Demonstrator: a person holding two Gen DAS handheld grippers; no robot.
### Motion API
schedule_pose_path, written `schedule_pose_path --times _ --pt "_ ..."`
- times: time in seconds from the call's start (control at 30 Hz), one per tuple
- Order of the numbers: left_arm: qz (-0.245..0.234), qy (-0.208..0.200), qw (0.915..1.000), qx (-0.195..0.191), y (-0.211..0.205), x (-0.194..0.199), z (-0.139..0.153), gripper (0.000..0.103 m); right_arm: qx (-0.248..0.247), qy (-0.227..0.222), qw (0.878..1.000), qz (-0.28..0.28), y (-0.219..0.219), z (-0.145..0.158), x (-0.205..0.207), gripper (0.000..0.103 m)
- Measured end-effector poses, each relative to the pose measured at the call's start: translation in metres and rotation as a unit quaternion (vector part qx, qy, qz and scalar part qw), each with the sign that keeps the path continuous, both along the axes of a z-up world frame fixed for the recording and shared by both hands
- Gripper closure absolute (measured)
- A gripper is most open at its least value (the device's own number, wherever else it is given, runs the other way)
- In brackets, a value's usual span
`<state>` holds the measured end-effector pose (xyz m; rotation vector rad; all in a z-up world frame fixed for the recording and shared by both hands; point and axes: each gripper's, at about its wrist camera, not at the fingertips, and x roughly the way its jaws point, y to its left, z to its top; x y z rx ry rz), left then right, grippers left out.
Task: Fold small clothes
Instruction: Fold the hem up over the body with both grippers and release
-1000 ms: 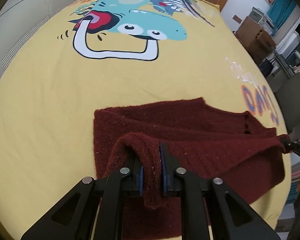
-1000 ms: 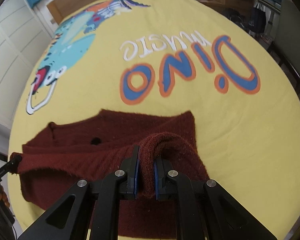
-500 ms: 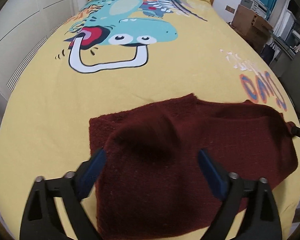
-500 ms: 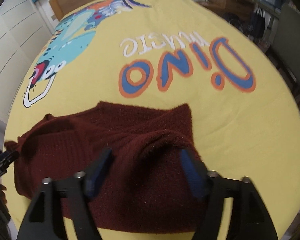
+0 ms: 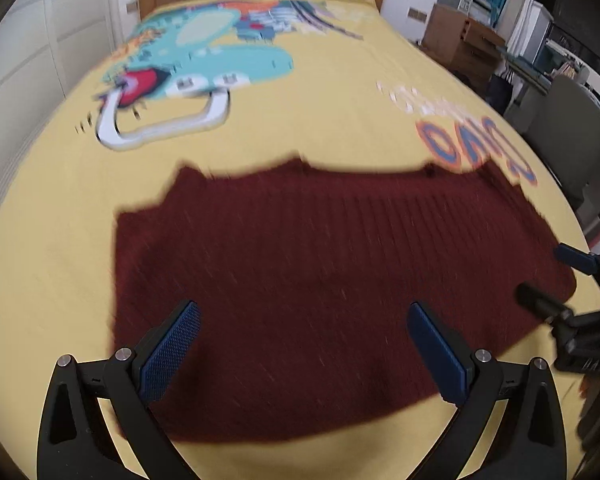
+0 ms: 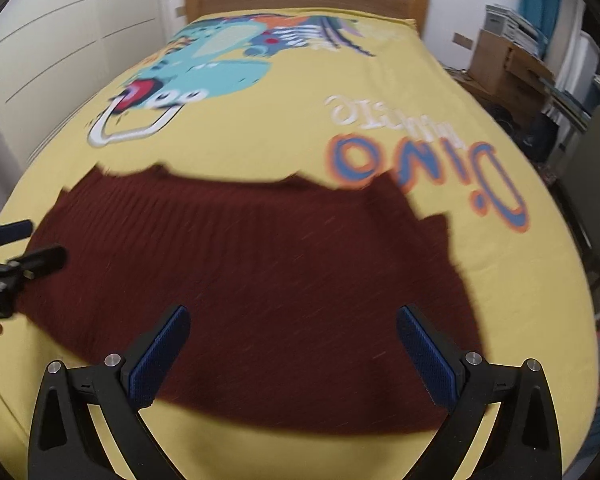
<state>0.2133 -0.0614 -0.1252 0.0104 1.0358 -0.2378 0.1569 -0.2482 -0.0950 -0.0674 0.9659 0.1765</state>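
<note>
Fold laid; maroon sweater (image 5: 332, 280) flat near bed (image 5: 40, 240) foot edge. My left gripper (image 5: 300, 348) and right gripper (image 6: 294, 344): jaws just opened wide, empty. Next: regrasp side edge for cross-fold.

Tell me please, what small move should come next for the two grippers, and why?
Probably bring both grippers back down to one side edge of the dark red knit garment and pinch it for the next fold. The left gripper and right gripper have just opened wide with nothing between the pads, and the garment lies flat, still wide, on the yellow bedspread.
</note>
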Motion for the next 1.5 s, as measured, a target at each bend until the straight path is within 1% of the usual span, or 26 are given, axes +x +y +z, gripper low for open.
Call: schedule_pose_path --times 0.13,0.2,0.27,0.33,0.5,0.63,0.73,0.87,0.97,1.07,1.2,1.33,1.4,1.43,1.5 --pt "0.003 0.035 0.9993 0.008 -0.002 -0.007 -0.034 0.001 -0.021 0.010 0.999 0.025 0.025 -0.032 -0.011 0.000" --pt "0.003 0.034 0.9992 0.020 0.000 -0.008 -0.043 0.001 -0.035 0.016 0.999 0.028 0.029 -0.046 -0.013 0.000" --pt "0.000 0.032 0.9991 0.027 0.004 -0.011 -0.047 0.001 -0.033 0.021 0.999 0.023 0.025 -0.055 -0.014 0.001" --pt "0.004 0.034 0.9992 0.022 0.010 -0.009 -0.046 0.001 -0.026 0.020 0.999 0.012 0.016 -0.058 -0.013 0.001" --pt "0.031 0.034 0.9986 0.025 0.038 -0.004 -0.043 0.001 -0.020 0.025 0.999 -0.032 -0.022 -0.057 -0.007 0.001" --pt "0.019 0.034 0.9987 0.032 0.045 -0.007 -0.046 0.001 -0.010 0.030 0.998 -0.056 -0.052 -0.060 -0.007 0.001" --pt "0.013 0.036 0.9986 0.038 0.043 -0.010 -0.051 0.001 -0.009 0.030 0.997 -0.066 -0.061 -0.061 -0.008 0.001" --pt "0.025 0.031 0.9988 0.029 0.044 -0.011 -0.056 0.001 0.005 0.038 0.997 -0.067 -0.065 -0.071 -0.015 0.000" --pt "0.029 0.023 0.9990 0.025 0.045 -0.014 -0.056 0.001 0.030 0.037 0.996 -0.073 -0.072 -0.076 -0.015 0.000" --pt "0.031 0.019 0.9991 0.021 0.045 -0.015 -0.056 0.001 0.047 0.039 0.995 -0.077 -0.077 -0.077 -0.015 0.000" --pt "0.022 0.022 0.9993 0.022 0.046 -0.016 -0.055 0.001 0.046 0.037 0.995 -0.076 -0.076 -0.077 -0.015 0.000" --pt "0.015 0.039 0.9988 0.026 0.046 -0.016 -0.050 0.001 0.038 0.053 0.995 -0.076 -0.073 -0.072 -0.011 0.000" --pt "0.010 0.057 0.9978 0.034 0.044 -0.015 -0.042 0.001 0.029 0.062 0.995 -0.079 -0.069 -0.062 -0.009 0.000" --pt "0.008 0.061 0.9976 0.030 0.045 -0.015 -0.037 0.001 0.027 0.060 0.995 -0.076 -0.066 -0.055 -0.010 0.000" --pt "0.013 0.054 0.9984 0.015 0.052 -0.018 -0.021 0.001 0.021 0.052 0.996 -0.071 -0.061 -0.041 -0.013 0.000"
